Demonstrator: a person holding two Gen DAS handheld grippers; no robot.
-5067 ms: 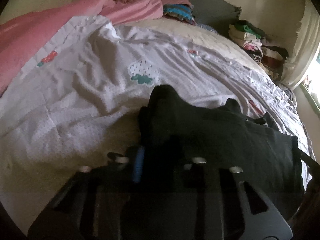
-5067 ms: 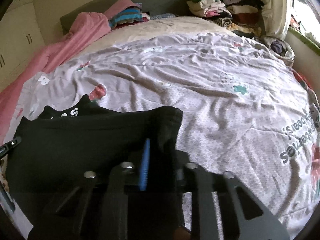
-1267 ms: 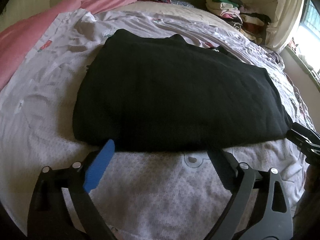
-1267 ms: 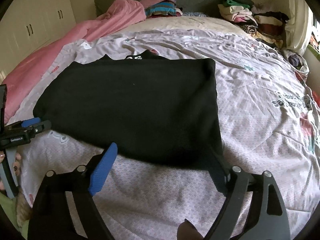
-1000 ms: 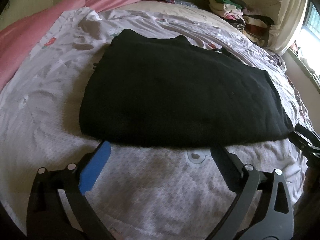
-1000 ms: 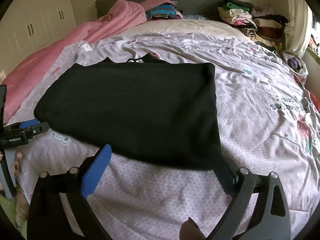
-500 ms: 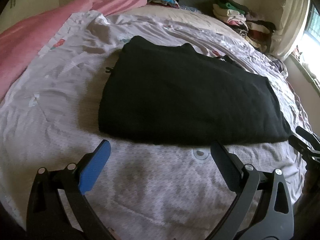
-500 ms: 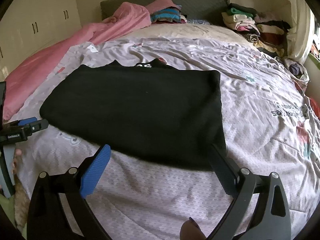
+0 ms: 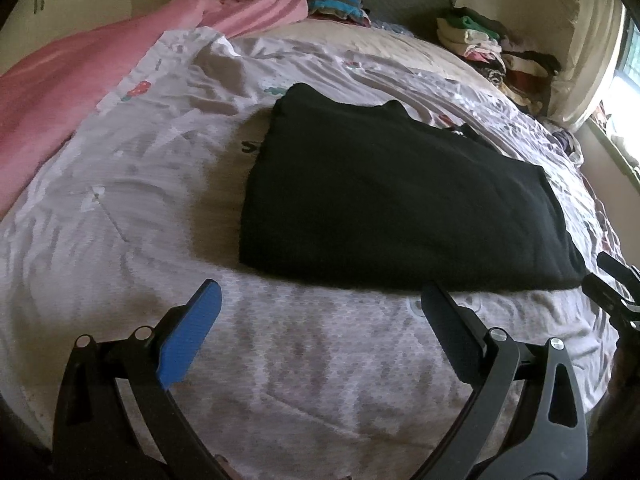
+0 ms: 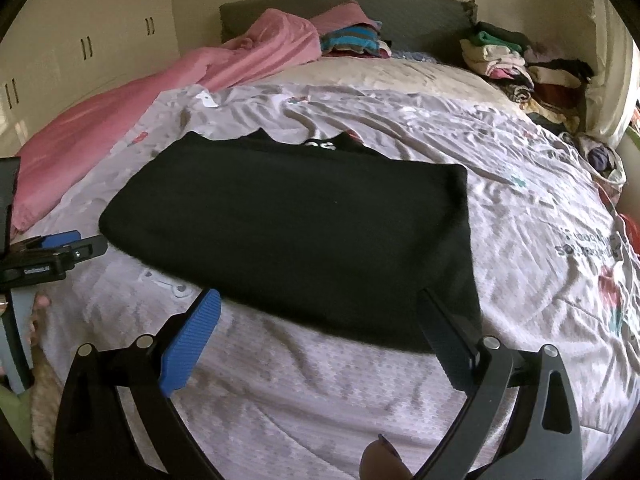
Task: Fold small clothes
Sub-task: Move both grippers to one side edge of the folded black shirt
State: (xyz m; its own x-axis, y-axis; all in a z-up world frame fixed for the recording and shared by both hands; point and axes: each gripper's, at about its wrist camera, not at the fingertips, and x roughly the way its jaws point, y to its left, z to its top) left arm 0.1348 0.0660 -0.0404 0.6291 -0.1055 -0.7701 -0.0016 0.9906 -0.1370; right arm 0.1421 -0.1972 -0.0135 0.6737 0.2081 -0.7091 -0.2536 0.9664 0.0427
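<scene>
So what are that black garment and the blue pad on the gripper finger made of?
The black garment looks like soft matte knit, perhaps cotton: it lies limp, without shine. The blue pad looks like ribbed rubber or plastic, judging by its fine ridges; which, I cannot tell.

Cream wardrobe (image 10: 80,52) left, grey headboard (image 10: 400,16) – bright window (image 9: 628,60) right.

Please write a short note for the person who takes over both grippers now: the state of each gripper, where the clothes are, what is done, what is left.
Left gripper: open, empty, just short of the garment's near edge.
Right gripper: open, empty, at the near edge.
Black garment: lies flat on the bedspread, folded once.
Left: probably fold it smaller, then put it aside.
</scene>
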